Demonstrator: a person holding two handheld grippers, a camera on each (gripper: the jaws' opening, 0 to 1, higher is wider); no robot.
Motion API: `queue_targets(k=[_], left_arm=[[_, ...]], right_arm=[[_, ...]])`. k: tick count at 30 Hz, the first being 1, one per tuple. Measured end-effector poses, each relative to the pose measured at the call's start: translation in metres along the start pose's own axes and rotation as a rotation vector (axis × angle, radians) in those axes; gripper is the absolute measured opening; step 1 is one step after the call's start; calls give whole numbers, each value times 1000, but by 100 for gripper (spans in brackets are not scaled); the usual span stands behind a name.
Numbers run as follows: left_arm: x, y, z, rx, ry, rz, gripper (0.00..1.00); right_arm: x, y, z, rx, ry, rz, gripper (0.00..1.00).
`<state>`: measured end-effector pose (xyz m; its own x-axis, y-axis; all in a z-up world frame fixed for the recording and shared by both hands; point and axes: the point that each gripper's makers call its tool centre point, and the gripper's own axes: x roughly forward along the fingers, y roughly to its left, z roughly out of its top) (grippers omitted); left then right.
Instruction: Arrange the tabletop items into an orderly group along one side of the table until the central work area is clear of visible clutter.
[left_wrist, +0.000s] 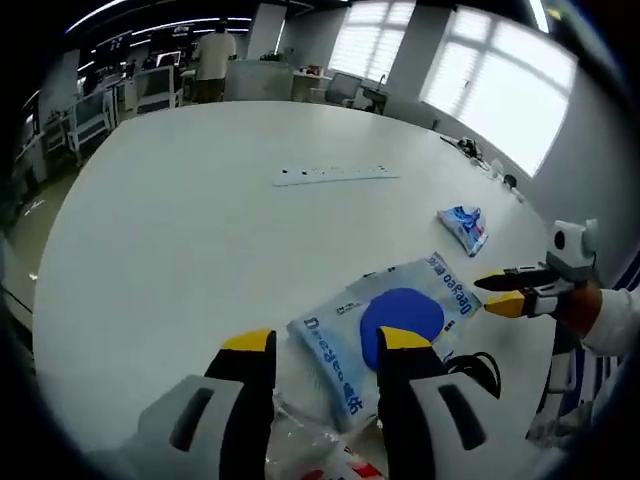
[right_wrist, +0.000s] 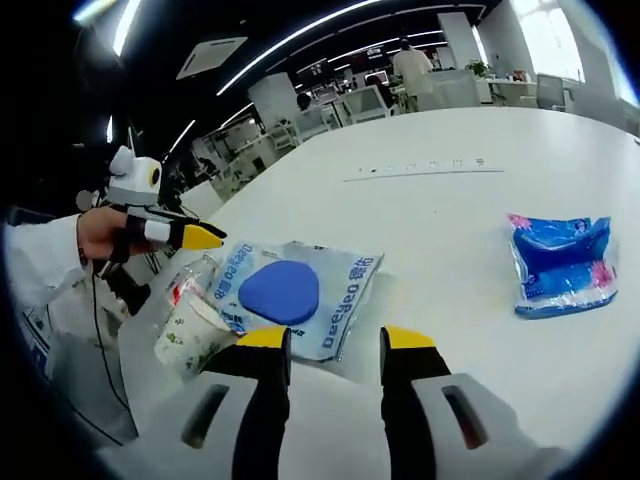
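Your left gripper (left_wrist: 325, 345) hangs w/ jaws apart, nothing between them, over the white table (left_wrist: 180, 230). Right gripper (right_wrist: 335, 343) likewise: jaws apart, empty. Large packet w/ blue disc (right_wrist: 290, 292) sits at 12 o'clock of right jaws; small blue packet (right_wrist: 560, 262) at 2 o'clock, well apart; clear bottle (right_wrist: 192, 325) at 10 o'clock

White table (right_wrist: 450, 230); large packet (right_wrist: 300, 295) pale blue and white with a solid blue oval and blue lettering; small packet (right_wrist: 560, 262) bright blue with pink spots. Bottle (right_wrist: 192, 325) clear, label white with green print and red. Both grippers, left gripper (left_wrist: 325, 342) and right gripper (right_wrist: 335, 340), white-bodied, black jaws tipped yellow.
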<state>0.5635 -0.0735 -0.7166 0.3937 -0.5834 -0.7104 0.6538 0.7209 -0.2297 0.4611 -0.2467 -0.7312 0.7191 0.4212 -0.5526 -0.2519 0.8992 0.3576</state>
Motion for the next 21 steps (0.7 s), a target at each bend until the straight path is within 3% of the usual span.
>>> queue_targets(k=[11,21], left_arm=[[17,2,-14,66,96,27,29],[24,5,-19,77,136,39,22]], right_arm=[[8,0,-11,21,23,13,28],[14,3,-18,27,44,40,9]])
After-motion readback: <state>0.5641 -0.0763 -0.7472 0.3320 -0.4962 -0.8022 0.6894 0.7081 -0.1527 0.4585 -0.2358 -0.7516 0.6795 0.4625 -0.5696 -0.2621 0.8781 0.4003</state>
